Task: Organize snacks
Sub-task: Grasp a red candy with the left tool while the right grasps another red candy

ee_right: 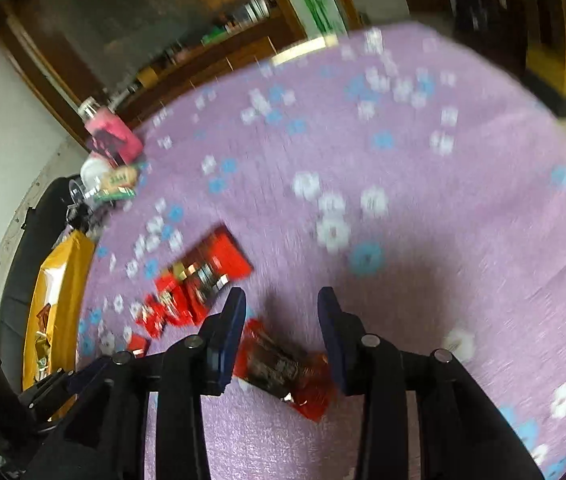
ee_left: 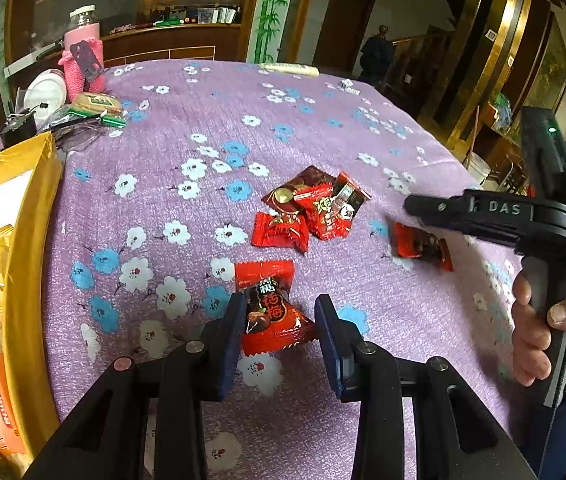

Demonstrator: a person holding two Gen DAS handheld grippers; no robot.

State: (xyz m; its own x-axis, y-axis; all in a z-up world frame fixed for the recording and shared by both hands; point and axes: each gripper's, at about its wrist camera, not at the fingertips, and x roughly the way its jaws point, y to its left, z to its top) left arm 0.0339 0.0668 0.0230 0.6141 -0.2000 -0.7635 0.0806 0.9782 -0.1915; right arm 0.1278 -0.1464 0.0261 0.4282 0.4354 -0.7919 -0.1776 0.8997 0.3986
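A red wrapped candy (ee_left: 269, 312) sits between the blue pads of my left gripper (ee_left: 281, 298), which is shut on it just above the purple flowered tablecloth (ee_left: 163, 200). Beyond it lies a small pile of red and brown candies (ee_left: 311, 208) (ee_right: 199, 280). My right gripper (ee_left: 413, 204) (ee_right: 281, 296), held by a hand (ee_left: 543, 320), stands open over a single red-and-dark candy (ee_left: 421, 246) (ee_right: 283, 368) that lies on the cloth under its jaws. The right wrist view is motion-blurred.
A yellow box (ee_left: 31, 184) (ee_right: 63, 280) with packed snacks stands at the left edge. Behind it are a green biscuit pack (ee_left: 99, 106), a white plate (ee_left: 45, 92) and a pink-sleeved bottle (ee_left: 83, 56). A pale stick (ee_left: 291, 69) lies at the far edge.
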